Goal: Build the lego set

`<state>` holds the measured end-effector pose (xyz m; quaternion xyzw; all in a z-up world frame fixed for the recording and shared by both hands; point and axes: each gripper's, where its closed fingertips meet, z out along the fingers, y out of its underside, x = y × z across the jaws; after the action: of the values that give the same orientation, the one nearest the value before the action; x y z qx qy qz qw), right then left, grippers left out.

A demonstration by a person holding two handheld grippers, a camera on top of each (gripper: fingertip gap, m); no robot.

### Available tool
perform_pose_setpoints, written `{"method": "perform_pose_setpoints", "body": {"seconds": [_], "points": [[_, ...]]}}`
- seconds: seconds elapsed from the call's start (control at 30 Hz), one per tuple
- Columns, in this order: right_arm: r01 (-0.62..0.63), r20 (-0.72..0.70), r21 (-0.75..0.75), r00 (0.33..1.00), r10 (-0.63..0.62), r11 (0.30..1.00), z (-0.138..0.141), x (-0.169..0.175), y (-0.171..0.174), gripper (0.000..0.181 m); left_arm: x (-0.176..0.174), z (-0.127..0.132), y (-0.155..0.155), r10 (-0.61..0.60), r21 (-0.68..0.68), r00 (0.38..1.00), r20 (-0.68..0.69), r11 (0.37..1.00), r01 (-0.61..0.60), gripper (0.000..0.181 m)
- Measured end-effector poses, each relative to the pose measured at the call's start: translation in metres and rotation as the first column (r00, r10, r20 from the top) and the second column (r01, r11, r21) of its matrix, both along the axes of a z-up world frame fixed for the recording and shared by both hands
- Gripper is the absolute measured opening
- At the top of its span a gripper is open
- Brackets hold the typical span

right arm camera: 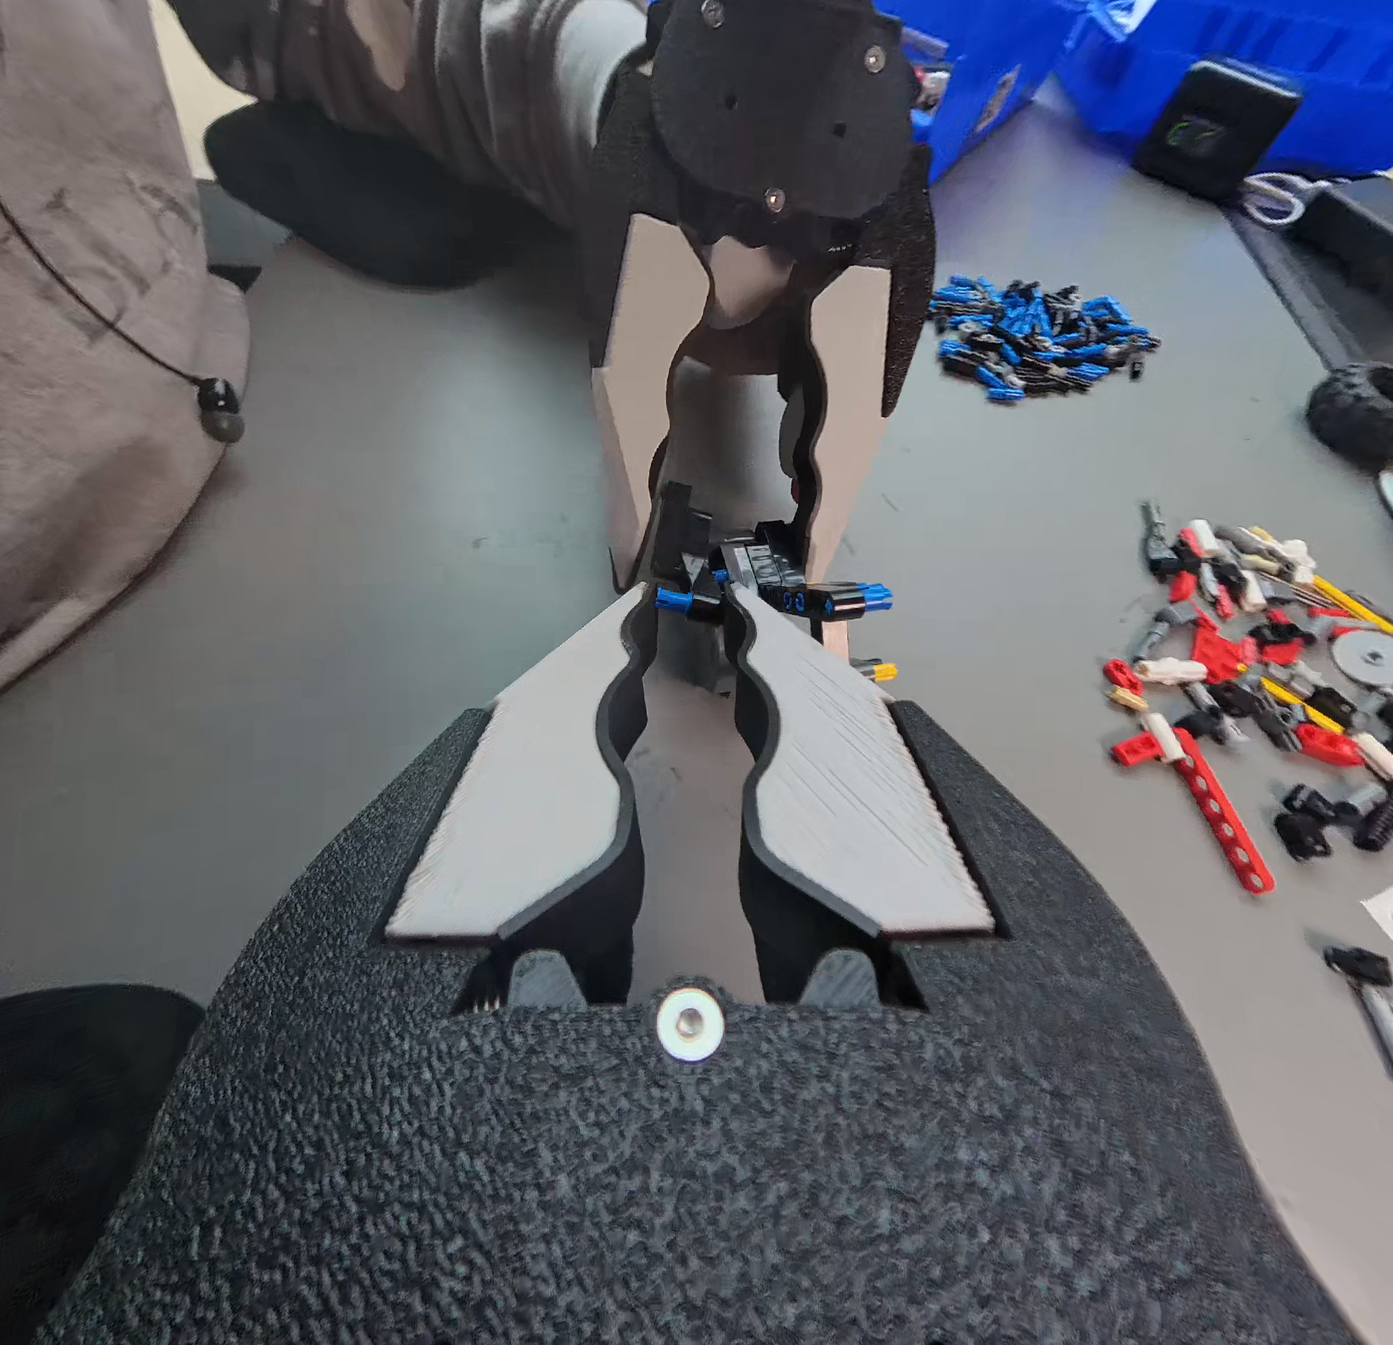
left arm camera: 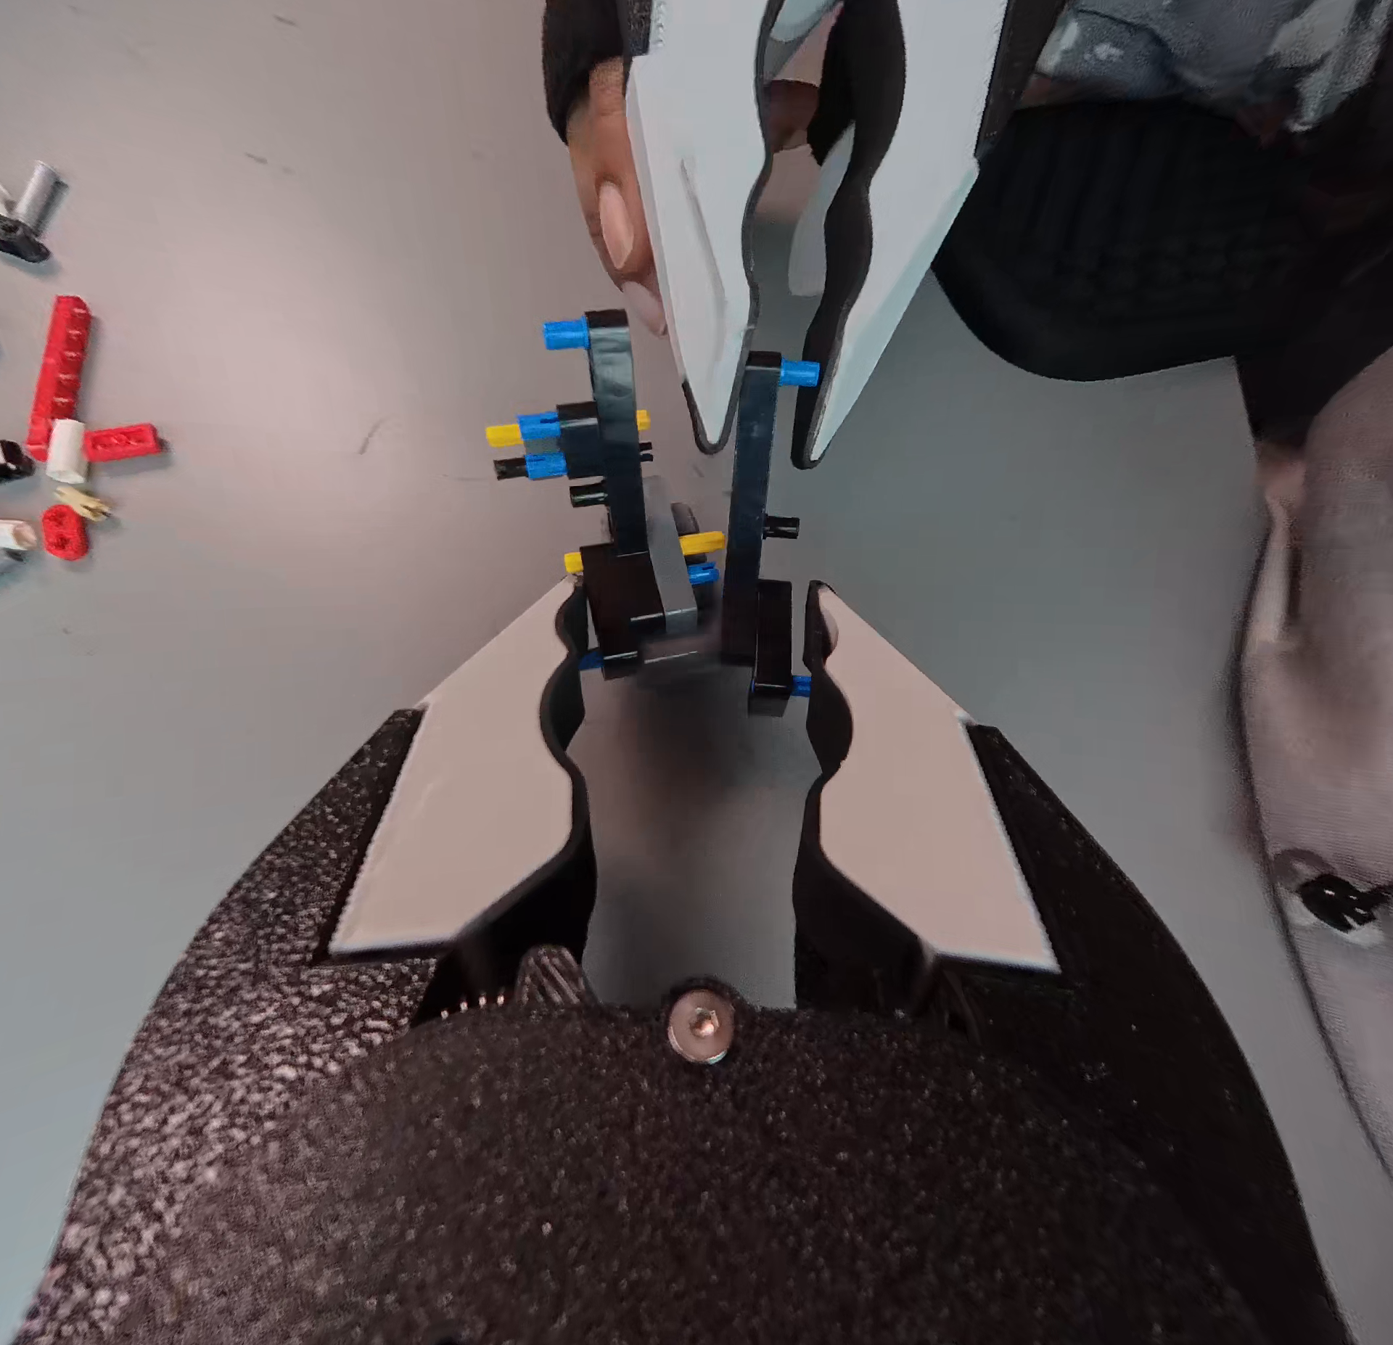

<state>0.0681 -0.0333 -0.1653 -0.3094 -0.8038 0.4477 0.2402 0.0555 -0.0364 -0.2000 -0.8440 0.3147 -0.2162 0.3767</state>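
Note:
A lego assembly (left arm camera: 618, 419) of two black upright beams with blue, yellow and black pins and a grey block stands on the grey table (left arm camera: 264, 630). My left gripper (left arm camera: 693, 593) is shut on its near base, one finger on each side. My right gripper (left arm camera: 757, 449) comes from the far side and straddles the top of the right black beam (left arm camera: 754, 442), with a blue pin (left arm camera: 799, 372) against one finger. In the right wrist view my right gripper (right arm camera: 687, 593) is shut on the assembly (right arm camera: 761, 563), and the left gripper (right arm camera: 724, 555) holds it from behind.
Loose parts lie at the left, among them a red beam (left arm camera: 59, 374). In the right wrist view a mixed pile (right arm camera: 1244, 676), a long red beam (right arm camera: 1221, 819), a heap of blue and black pins (right arm camera: 1040, 336), a tyre (right arm camera: 1349, 412) and blue bins (right arm camera: 1168, 27) sit to the right. A person's body (right arm camera: 90, 329) is at the left. Some 4 cm of space lies between my two pairs of fingers.

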Motion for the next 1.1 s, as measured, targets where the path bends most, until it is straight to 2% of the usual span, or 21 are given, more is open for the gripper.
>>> {"method": "perform_pose_setpoints", "body": {"seconds": [0.1, 0.17, 0.33, 0.43, 0.5, 0.63, 0.7, 0.73, 0.8, 0.87, 0.9, 0.93, 1.0, 1.1], "points": [[-0.157, 0.056, 0.061, 0.986, 0.154, 0.986, -0.004, 0.012, -0.026, 0.017, 0.009, 0.010, -0.030, -0.007, -0.053, 0.998, 0.065, 0.999, 0.010, 0.069], [-0.231, 0.062, 0.068, 0.972, 0.227, 0.971, 0.002, 0.017, -0.042, 0.017, 0.006, 0.022, -0.041, 0.006, -0.023, 0.997, 0.080, 1.000, -0.004, 0.070], [-0.311, 0.029, 0.156, 0.950, 0.310, 0.938, 0.012, 0.015, -0.062, 0.017, 0.003, 0.037, -0.060, 0.010, -0.012, 0.993, 0.115, 1.000, -0.009, 0.071], [-0.339, -0.003, 0.216, 0.938, 0.348, 0.916, 0.018, 0.019, -0.074, 0.017, 0.019, 0.055, -0.082, -0.093, -0.031, 0.967, 0.235, 0.994, 0.103, 0.056], [-0.359, -0.015, 0.271, 0.926, 0.377, 0.893, 0.023, 0.025, -0.080, 0.017, 0.030, 0.059, -0.093, -0.147, -0.091, 0.935, 0.323, 0.978, 0.185, 0.048], [-0.412, 0.022, 0.399, 0.897, 0.441, 0.819, 0.030, 0.041, -0.087, 0.018, 0.056, 0.062, -0.096, -0.169, -0.189, 0.850, 0.499, 0.936, 0.297, 0.012], [-0.411, 0.037, 0.443, 0.896, 0.442, 0.797, 0.034, 0.046, -0.087, 0.019, 0.065, 0.058, -0.090, -0.180, -0.174, 0.849, 0.496, 0.938, 0.301, 0.011], [-0.380, 0.027, 0.447, 0.911, 0.412, 0.810, 0.038, 0.045, -0.084, 0.019, 0.067, 0.059, -0.086, -0.180, -0.156, 0.847, 0.500, 0.944, 0.292, 0.009], [-0.215, -0.047, 0.412, 0.965, 0.257, 0.885, 0.050, 0.032, -0.065, 0.020, 0.065, 0.068, -0.073, -0.133, -0.114, 0.817, 0.561, 0.965, 0.236, 0.008], [-0.012, -0.082, 0.211, 0.996, 0.030, 0.977, 0.063, 0.022, -0.042, 0.035, 0.052, 0.078, -0.055, -0.028, -0.104, 0.768, 0.640, 0.987, 0.122, 0.008], [0.083, -0.073, 0.060, 0.994, -0.078, 0.995, 0.068, 0.021, -0.034, 0.037, 0.043, 0.082, -0.047, 0.019, -0.103, 0.741, 0.672, 0.992, 0.068, 0.008], [0.175, -0.063, -0.081, 0.982, -0.180, 0.981, 0.069, 0.019, -0.027, 0.033, 0.034, 0.085, -0.041, 0.055, -0.101, 0.715, 0.696, 0.995, 0.022, 0.007], [0.316, -0.040, -0.253, 0.941, -0.336, 0.914, 0.060, 0.015, -0.017, 0.023, 0.022, 0.091, -0.033, 0.094, -0.103, 0.671, 0.735, 0.994, -0.026, 0.007], [0.379, 0.029, -0.390, 0.916, -0.401, 0.839, 0.047, 0.011, -0.025, 0.018, 0.020, 0.095, -0.024, 0.100, -0.101, 0.657, 0.747, 0.994, -0.037, 0.007]]}}
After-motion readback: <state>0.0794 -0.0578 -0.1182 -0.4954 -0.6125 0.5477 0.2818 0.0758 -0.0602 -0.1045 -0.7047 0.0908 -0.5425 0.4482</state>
